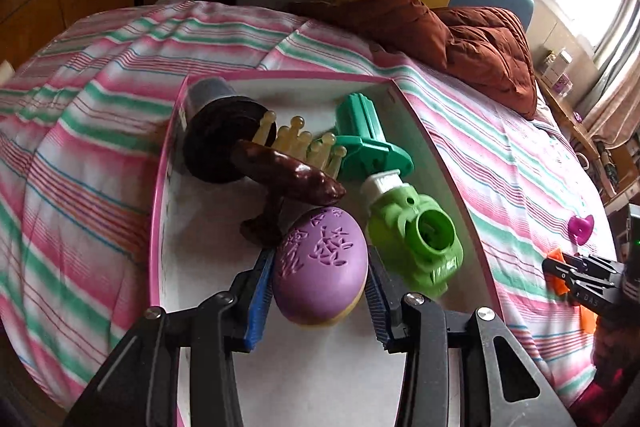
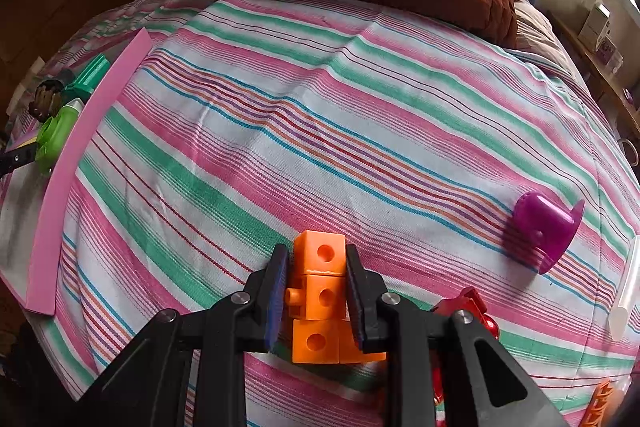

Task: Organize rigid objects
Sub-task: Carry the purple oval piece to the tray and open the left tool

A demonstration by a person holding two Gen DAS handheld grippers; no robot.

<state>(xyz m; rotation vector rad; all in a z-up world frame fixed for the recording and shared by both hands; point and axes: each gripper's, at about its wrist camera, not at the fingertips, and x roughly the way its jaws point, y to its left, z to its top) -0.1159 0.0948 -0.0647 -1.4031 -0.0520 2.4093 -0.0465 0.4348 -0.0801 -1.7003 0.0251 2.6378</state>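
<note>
Holding a purple oval plastic soap-shaped piece with raised lettering (image 1: 320, 263), the left gripper (image 1: 318, 291) hangs over a pink-rimmed white cardboard box (image 1: 448, 163) that lies on a bed covered by a pink, green and white striped sheet (image 1: 100, 75); its blue-padded jaws pinch the oval from either side, just above the box floor. Already in the box lie a bright green plastic toy with a round open mouth (image 1: 420, 239), a teal plastic flanged peg (image 1: 368, 139), a dark brown glossy mushroom-shaped piece (image 1: 288, 179), a cluster of pale yellow translucent pegs (image 1: 308, 143) and a dark cylindrical jar on its side (image 1: 216, 131). The right gripper (image 2: 318, 291) points down at the sheet, well apart from the box; its jaws are pressed onto a stack of orange plastic linking cubes (image 2: 320, 291), which appears to rest on the bed. Beside it, a magenta plastic cup-shaped mould with a flange (image 2: 548, 231) lies loose on the sheet, and a red plastic piece (image 2: 468, 307) shows partly behind the right jaw; what it is cannot be told. Judging by this, the step in hand is placing the purple oval into the box; the next move calls for lowering it into the bare space near the green toy, then spreading the jaws; the orange cubes would follow.
</note>
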